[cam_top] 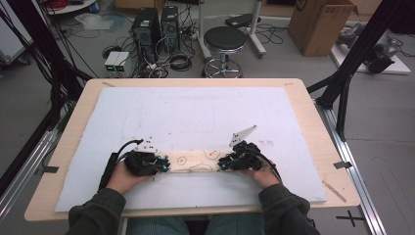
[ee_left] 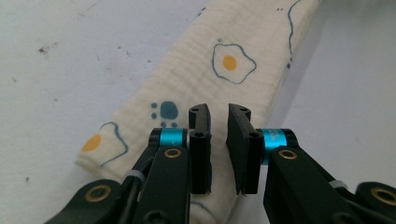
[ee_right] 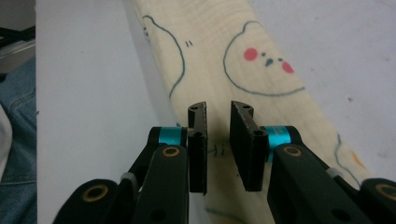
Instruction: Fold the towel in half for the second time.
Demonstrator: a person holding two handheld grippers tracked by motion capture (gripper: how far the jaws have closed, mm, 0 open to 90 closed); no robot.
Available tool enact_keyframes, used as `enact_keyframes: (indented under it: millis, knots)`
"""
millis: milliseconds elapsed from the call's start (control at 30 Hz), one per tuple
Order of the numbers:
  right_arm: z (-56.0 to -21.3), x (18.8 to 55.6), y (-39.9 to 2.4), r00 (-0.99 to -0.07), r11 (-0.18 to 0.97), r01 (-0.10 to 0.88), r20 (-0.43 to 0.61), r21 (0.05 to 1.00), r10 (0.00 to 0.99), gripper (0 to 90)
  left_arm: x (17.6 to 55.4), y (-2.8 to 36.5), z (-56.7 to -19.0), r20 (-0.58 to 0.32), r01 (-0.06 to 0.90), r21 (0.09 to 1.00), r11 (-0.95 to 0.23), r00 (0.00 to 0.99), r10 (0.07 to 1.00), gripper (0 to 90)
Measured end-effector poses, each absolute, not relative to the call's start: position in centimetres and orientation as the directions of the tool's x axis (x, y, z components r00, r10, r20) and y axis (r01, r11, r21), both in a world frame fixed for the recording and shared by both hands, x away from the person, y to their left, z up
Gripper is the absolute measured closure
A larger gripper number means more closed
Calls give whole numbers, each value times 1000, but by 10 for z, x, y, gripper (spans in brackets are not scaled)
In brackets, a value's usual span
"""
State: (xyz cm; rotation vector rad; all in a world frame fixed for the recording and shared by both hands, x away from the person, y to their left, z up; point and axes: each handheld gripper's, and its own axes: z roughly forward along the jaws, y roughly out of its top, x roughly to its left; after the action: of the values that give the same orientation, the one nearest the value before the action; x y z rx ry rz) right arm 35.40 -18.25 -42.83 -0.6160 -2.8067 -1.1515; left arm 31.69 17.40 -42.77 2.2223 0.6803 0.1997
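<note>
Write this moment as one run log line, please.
folded cloth flat on white mat | left gripper open above one end | right gripper open above other end

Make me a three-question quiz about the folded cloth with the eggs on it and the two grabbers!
1. Where does the folded cloth lie?
A. on the stool
B. on the white mat, between the two grippers
C. on the floor

2. What colour is the middle of the fried egg print?
A. orange
B. green
C. purple

3. How do the left gripper jaws stand?
A. clamped on the cloth
B. slightly apart, nothing pinched
C. holding a pen

Answers: 1 B, the high view shows it on the white mat between both grippers. 2 A, the yolk is orange. 3 B, a gap shows between the jaws above the cloth.
</note>
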Motion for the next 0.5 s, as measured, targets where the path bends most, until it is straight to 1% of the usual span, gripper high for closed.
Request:
enact_keyframes:
  millis: [233,500]
  knots:
    - [-429,349,-202,-912,640,384,165,666,375,712,313,185,-426,-57,406,733,-545,836,546,698]
    - [-433,346,-216,-907,626,387,159,677,389,672,310,191,-433,-69,409,748,-522,831,552,666]
